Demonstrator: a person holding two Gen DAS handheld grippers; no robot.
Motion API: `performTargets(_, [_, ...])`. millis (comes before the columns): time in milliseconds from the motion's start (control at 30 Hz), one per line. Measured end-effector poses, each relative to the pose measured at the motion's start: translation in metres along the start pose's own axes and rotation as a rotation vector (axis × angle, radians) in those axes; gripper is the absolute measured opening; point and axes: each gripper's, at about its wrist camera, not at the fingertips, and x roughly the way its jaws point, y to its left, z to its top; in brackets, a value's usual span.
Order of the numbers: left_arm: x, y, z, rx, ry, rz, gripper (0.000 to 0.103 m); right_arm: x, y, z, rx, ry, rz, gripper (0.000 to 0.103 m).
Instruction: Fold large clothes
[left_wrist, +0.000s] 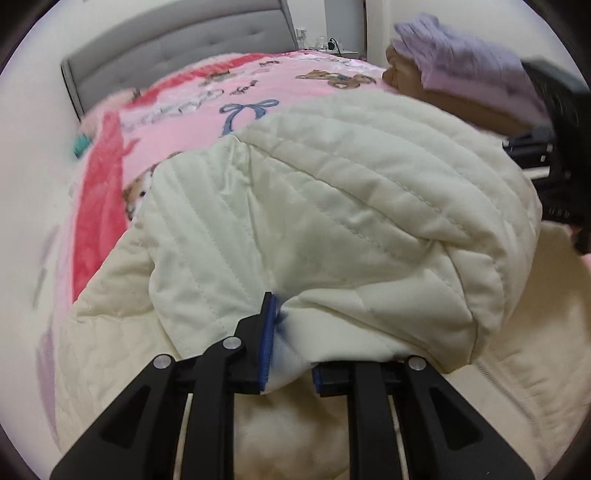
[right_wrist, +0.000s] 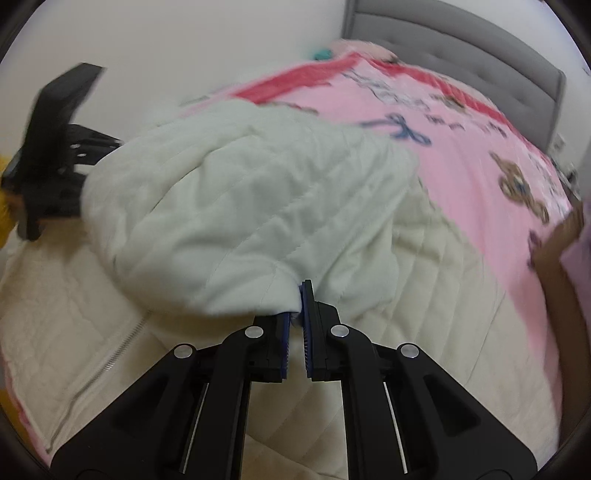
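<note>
The cream quilted jacket (left_wrist: 332, 206) lies on a bed, over a pink plush blanket (left_wrist: 192, 107) printed with blue bows and teddy bears. A thick fold of it is lifted and doubled over the flat part beneath, and both grippers hold that fold by its near edge.

In the left wrist view, the left gripper (left_wrist: 291, 354) has its blue ribbed pads pinched on a bunched tuck of the fabric, jaws close with cloth filling the gap. This view alone shows a stack of folded clothes (left_wrist: 461, 70) at the far right of the bed, lilac on top of tan, and small items on a stand beyond the headboard, too small to name. The right gripper (left_wrist: 554, 155) shows here only as a dark, blurred shape past the fold.

In the right wrist view, the right gripper (right_wrist: 297, 314) has its jaws nearly together, clamped on a thin corner of the jacket. Only this view shows a metal zipper (right_wrist: 107, 365) running down the flat cream panel at lower left, and what may be a yellow sleeve at the left edge, though it is blurred. The left gripper (right_wrist: 55, 147) appears at the far left, behind the puffy fold.

The jacket's stitching runs in parallel lines, giving soft padded ridges. The grey headboard (right_wrist: 461, 48) is tufted fabric.
</note>
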Motion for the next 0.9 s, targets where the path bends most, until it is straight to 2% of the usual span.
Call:
performTargets(100, [0.006,-0.017,-0.01,0.038,-0.033,0.084,0.018,0.013,0.004,-0.007,0.007,0.021,-0.044,0.008])
performTargets(267, [-0.003,-0.013,-0.009,-0.002,-0.071,0.082,0.021,-0.015,-0.007,-0.006,0.11,-0.046,0.008,0.013])
performTargets(333, [-0.009,-0.015,-0.011,0.014,-0.077,0.084,0.026,-0.028,-0.013,-0.006,0.163,-0.052,0.025,0.026])
performTargets(367, [-0.012,-0.016,-0.011,0.017,-0.076,0.081,0.032,-0.036,-0.016,-0.007,0.192,-0.053,0.045,0.046])
performTargets(400, [-0.014,-0.015,-0.011,0.01,-0.07,0.065,0.044,-0.044,-0.016,-0.008,0.2,-0.06,0.066,0.057])
performTargets(467, [-0.019,-0.016,-0.013,-0.013,-0.059,0.023,0.057,-0.057,-0.013,-0.007,0.176,-0.069,0.057,0.057])
performTargets(633, [-0.046,-0.014,-0.024,-0.064,-0.049,-0.011,0.058,-0.081,-0.004,-0.003,0.143,-0.097,0.07,0.057])
performTargets(733, [-0.071,-0.004,-0.028,-0.113,-0.025,-0.084,0.058,-0.098,-0.006,0.01,0.171,-0.169,0.11,0.057])
performTargets(833, [-0.098,0.011,-0.01,-0.176,-0.104,-0.093,0.064,-0.103,-0.01,0.025,0.207,-0.231,0.156,0.058])
performTargets(900, [-0.1,0.021,0.008,-0.227,-0.156,-0.128,0.069,-0.093,-0.017,0.04,0.23,-0.256,0.15,0.058])
